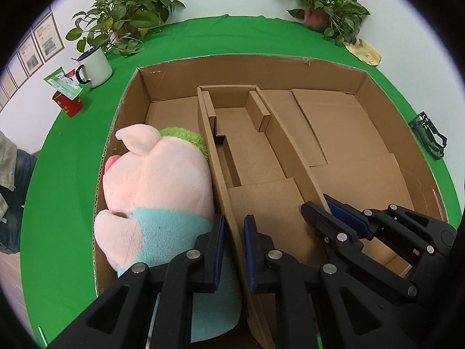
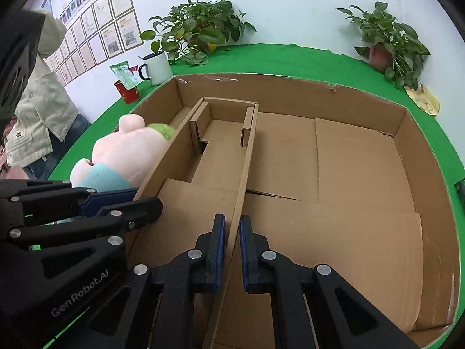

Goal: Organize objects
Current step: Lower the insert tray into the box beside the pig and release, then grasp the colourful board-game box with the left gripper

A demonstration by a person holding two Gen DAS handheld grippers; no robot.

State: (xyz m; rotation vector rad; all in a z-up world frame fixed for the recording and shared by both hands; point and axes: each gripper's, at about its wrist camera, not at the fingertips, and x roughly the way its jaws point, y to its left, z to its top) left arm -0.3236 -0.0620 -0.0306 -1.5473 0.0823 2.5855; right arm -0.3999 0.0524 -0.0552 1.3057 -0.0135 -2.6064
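Note:
A large open cardboard box lies on the green table, also in the right wrist view. Inside stands a narrow cardboard insert tray with two long walls. My left gripper straddles the insert's left wall, jaws close on either side of it. My right gripper straddles the insert's right wall in the same way; it also shows in the left wrist view. A pink plush pig with blue and green parts lies in the box's left section, seen too in the right wrist view.
A white mug, a red cup with a green packet, and two potted plants stand on the green table behind the box. A dark green holder sits at the right. A person stands at the left.

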